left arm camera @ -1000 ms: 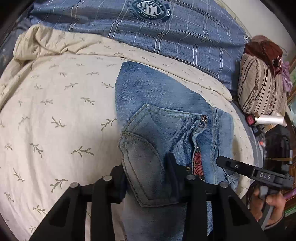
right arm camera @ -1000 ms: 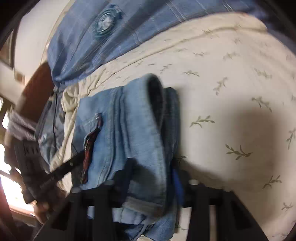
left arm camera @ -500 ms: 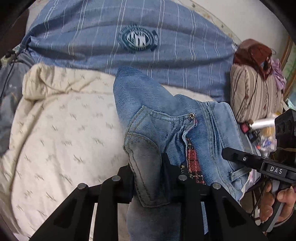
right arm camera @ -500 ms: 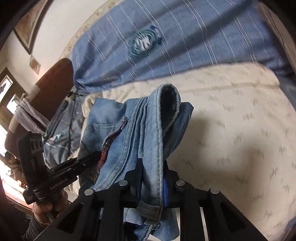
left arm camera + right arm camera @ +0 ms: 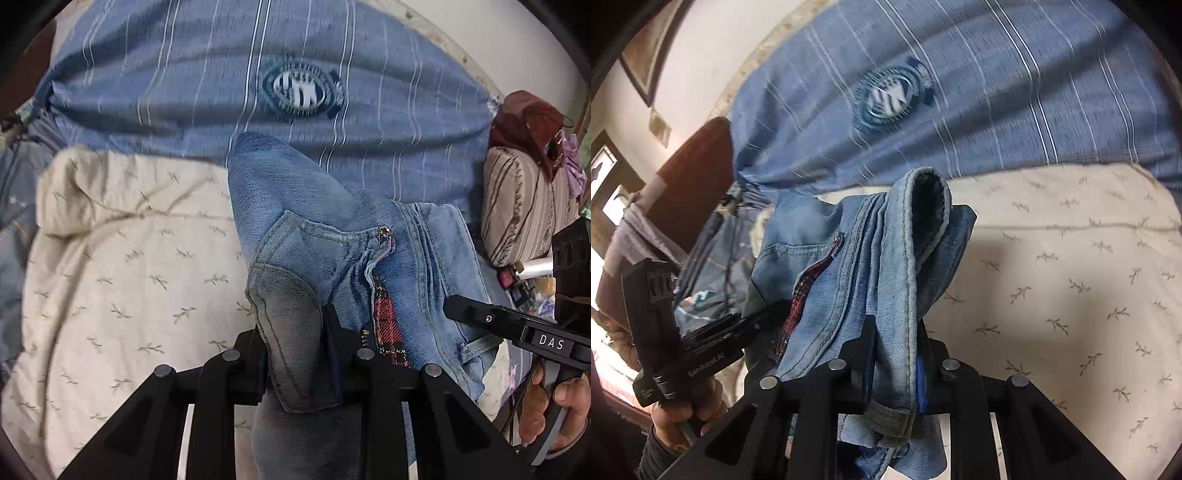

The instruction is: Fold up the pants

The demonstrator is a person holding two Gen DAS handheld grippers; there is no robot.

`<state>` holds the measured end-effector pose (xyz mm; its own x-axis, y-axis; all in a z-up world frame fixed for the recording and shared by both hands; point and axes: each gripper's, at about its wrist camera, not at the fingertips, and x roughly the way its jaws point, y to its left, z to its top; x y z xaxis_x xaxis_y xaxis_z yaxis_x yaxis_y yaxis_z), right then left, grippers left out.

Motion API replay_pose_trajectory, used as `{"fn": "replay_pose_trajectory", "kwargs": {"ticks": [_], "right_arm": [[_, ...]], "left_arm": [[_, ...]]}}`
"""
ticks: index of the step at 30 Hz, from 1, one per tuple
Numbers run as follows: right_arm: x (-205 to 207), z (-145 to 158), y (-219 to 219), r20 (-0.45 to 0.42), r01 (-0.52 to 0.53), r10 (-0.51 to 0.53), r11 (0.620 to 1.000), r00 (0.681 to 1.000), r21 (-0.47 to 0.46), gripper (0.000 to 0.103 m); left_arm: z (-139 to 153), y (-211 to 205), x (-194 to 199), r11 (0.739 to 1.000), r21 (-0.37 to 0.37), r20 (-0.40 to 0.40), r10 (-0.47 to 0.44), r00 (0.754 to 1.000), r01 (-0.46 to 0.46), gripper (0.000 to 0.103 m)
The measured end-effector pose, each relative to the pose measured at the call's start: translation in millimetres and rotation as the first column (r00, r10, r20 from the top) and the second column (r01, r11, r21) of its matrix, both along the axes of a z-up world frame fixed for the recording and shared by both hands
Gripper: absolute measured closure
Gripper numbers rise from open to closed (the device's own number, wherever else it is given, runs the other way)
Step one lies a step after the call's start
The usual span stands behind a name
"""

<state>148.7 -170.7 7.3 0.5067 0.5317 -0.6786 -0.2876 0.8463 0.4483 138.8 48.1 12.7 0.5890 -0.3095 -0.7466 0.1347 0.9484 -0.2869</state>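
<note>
The left gripper (image 5: 295, 354) has its jaws clamped on the pocket end of the pants (image 5: 332, 258). The right gripper (image 5: 894, 365) pinches the bunched hem edge, so the folded denim hangs lifted above the bed (image 5: 110, 277), likely for carrying.

Pants (image 5: 317, 236) — light-blue denim, folded into a thick bundle, red plaid lining exposed — raised above the bedspread.

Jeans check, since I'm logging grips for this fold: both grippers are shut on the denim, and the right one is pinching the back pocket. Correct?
Not quite. The left gripper pinches the back pocket, as the left wrist view shows. The right gripper is shut on a bunched seam of the jeans.
</note>
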Motion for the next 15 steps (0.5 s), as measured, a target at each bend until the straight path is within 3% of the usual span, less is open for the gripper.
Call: {"fn": "replay_pose_trajectory", "kwargs": {"ticks": [5, 8, 11, 15], "right_arm": [[19.1, -45.6, -8.2, -0.065, 0.034, -0.034, 0.999, 0.997, 0.006, 0.084], [25.0, -72.4, -10.3, -0.094, 0.059, -0.062, 0.998, 0.994, -0.030, 0.081], [28.5, -84.4, -18.3, -0.135, 0.096, -0.097, 0.995, 0.986, -0.016, 0.066], [12.8, -63.2, -18.0, -0.082, 0.091, -0.097, 0.993, 0.992, -0.075, 0.065]], "left_arm": [[-45.6, -7.7, 14.4, 1.000, -0.003, -0.062, -0.001, 0.998, 0.001, 0.075], [-59.5, -6.5, 15.4, 1.000, -0.006, -0.054, 0.025, 0.998, -0.025, 0.064], [-57.9, 1.0, 14.4, 0.998, -0.022, -0.066, 0.056, 0.996, -0.058, 0.050], [-34.5, 10.5, -4.6, 0.997, -0.027, -0.031, 0.072, 0.997, -0.073, 0.048]]}}
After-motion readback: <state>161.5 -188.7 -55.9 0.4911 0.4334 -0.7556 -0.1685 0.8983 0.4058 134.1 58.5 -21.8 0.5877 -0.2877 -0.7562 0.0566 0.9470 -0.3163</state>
